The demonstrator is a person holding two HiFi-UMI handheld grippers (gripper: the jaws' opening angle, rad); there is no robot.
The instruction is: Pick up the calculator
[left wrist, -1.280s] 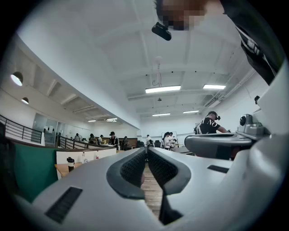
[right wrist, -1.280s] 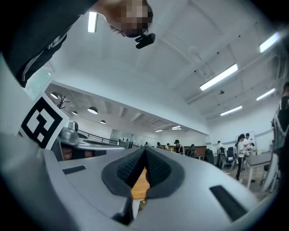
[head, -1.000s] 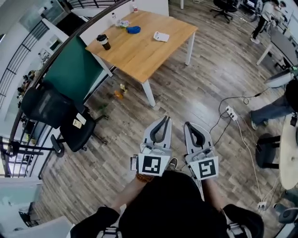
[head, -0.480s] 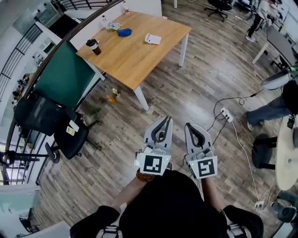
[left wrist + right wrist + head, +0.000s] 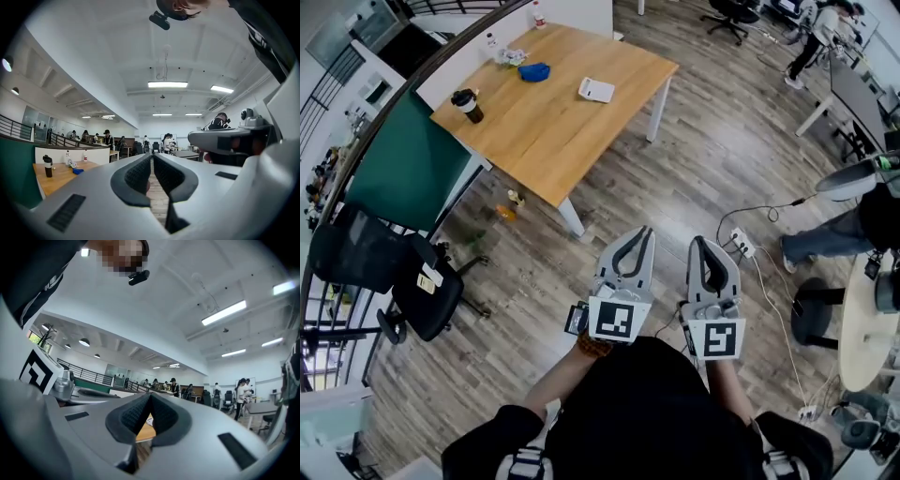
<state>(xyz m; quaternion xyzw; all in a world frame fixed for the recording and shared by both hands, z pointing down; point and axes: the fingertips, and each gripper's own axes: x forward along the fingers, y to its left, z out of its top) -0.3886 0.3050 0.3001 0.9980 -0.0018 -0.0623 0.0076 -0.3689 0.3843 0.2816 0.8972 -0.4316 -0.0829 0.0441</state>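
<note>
Calculator's way off, nothing grabbed yet

The cup (image 5: 466,101) sits by the left corner of the surface (image 5: 544,136). The white calculator (image 5: 596,90) lies flat toward its right corner, well apart from me. Left tongs (image 5: 643,232) and right tongs (image 5: 702,243) are both fully closed on nothing. I'd walk up to that right edge, open one pair wide, come in low and pinch across its narrow width.

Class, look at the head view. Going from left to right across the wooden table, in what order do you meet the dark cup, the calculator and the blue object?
dark cup → blue object → calculator
</note>
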